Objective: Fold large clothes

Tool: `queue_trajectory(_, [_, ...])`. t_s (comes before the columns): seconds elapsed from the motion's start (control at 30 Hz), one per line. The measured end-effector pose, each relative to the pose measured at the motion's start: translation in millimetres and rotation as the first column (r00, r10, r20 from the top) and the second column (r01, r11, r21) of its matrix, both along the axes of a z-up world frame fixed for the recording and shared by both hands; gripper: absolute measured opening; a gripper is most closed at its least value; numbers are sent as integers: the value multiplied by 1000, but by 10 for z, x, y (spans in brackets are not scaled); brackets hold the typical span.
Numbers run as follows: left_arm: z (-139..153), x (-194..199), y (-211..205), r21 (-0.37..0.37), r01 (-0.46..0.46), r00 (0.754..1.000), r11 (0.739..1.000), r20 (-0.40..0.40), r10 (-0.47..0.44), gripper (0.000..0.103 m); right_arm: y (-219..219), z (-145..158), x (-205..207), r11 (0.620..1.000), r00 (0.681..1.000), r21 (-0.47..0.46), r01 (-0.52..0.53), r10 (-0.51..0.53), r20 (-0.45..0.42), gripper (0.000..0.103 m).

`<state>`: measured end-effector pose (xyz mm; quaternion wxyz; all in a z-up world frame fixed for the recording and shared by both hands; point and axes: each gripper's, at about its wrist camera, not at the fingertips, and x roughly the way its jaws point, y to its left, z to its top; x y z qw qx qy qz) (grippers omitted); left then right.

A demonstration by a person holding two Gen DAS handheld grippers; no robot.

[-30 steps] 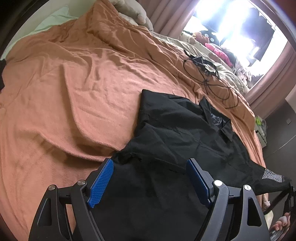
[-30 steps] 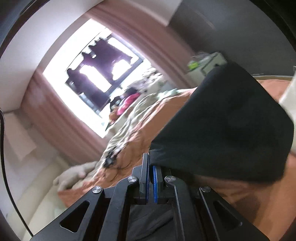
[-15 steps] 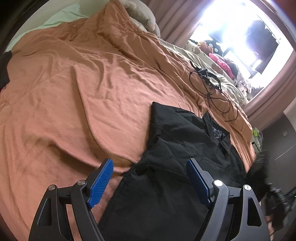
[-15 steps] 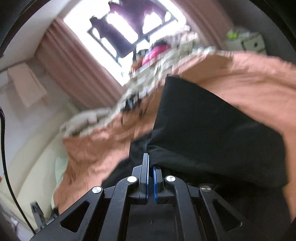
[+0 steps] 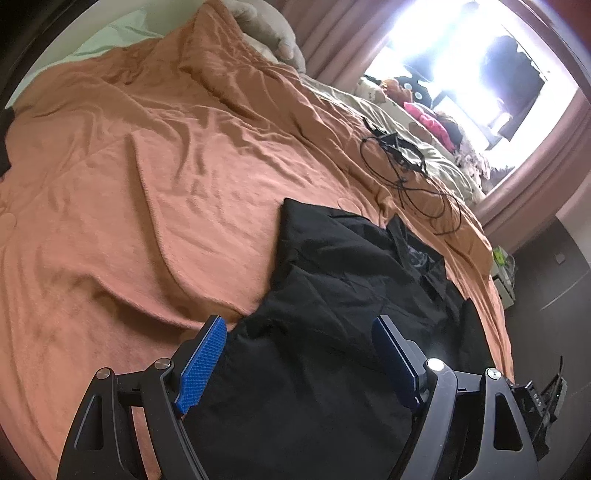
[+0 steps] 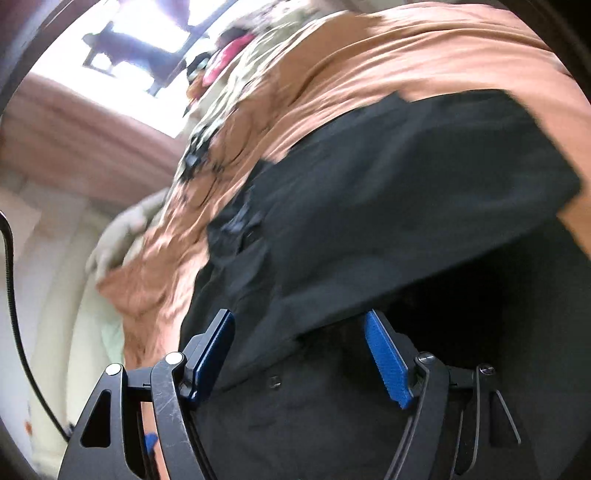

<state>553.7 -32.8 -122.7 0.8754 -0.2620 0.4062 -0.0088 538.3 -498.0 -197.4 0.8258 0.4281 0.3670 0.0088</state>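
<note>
A large black collared shirt [image 5: 343, 291] lies on the orange blanket [image 5: 155, 177], its left side folded over the body. My left gripper [image 5: 299, 332] hovers open above the shirt's lower part, nothing between its blue pads. In the right wrist view the same black shirt [image 6: 369, 221] fills the frame, with a folded flap lying across it. My right gripper [image 6: 299, 332] is just over that flap; its jaws are opening and the pads stand clear of the cloth edge between them.
A tangle of black cable [image 5: 402, 162] lies on the bed beyond the shirt's collar. Soft toys [image 5: 413, 103] and a pale pillow [image 5: 266, 26] sit near the bright window. A small bedside unit [image 5: 504, 273] stands past the bed's right edge.
My right gripper swung down to the bed with a black flap pinched in it, then opened, leaving the flap on the shirt. The left gripper stayed open and nearly still.
</note>
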Motion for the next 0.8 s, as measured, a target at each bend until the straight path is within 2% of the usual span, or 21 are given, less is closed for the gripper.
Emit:
queue_trajectory(0.1, [-3, -10, -33, 2, 11, 1000, 1000, -1, -11, 82, -273, -35, -139, 995, 995, 7, 100, -100, -13, 73])
queue_trajectory(0.2, [-8, -13, -37, 3, 11, 1000, 1000, -4, -11, 82, -588, -216, -226, 975, 977, 72, 211, -208, -41, 72])
queue_trajectory(0.23, [-12, -9, -34, 3, 12, 1000, 1000, -6, -12, 82, -646, -259, -234, 967, 971, 93, 237, -234, -38, 69])
queue_trajectory(0.27, [-13, -5, -26, 5, 10, 1000, 1000, -7, -10, 82, -721, -306, -263, 958, 964, 111, 266, -263, -36, 59])
queue_trajectory(0.33, [-19, 9, -2, 7, 2, 1000, 1000, -7, -2, 82, -847, -378, -300, 936, 944, 128, 329, -325, -47, 45])
queue_trajectory(0.4, [-29, 27, 30, 6, -8, 1000, 1000, -10, 9, 82, -888, -377, -323, 916, 925, 133, 378, -379, -20, 28])
queue_trajectory(0.43, [-39, 43, 41, 4, -13, 1000, 1000, -13, 13, 82, -904, -361, -342, 906, 913, 127, 404, -407, 1, 13])
queue_trajectory(0.53, [-58, 54, 72, 0, -19, 1000, 1000, -17, 19, 82, -880, -275, -327, 908, 910, 131, 399, -409, 62, 5])
queue_trajectory(0.67, [-53, 44, 100, -10, -22, 1000, 1000, -13, 22, 82, -619, 70, -237, 941, 922, 98, 323, -336, 193, 5])
queue_trajectory(0.8, [-15, 16, 139, -24, -24, 1000, 999, -1, 24, 82, -276, 431, -221, 968, 914, 76, 240, -251, 318, 5])
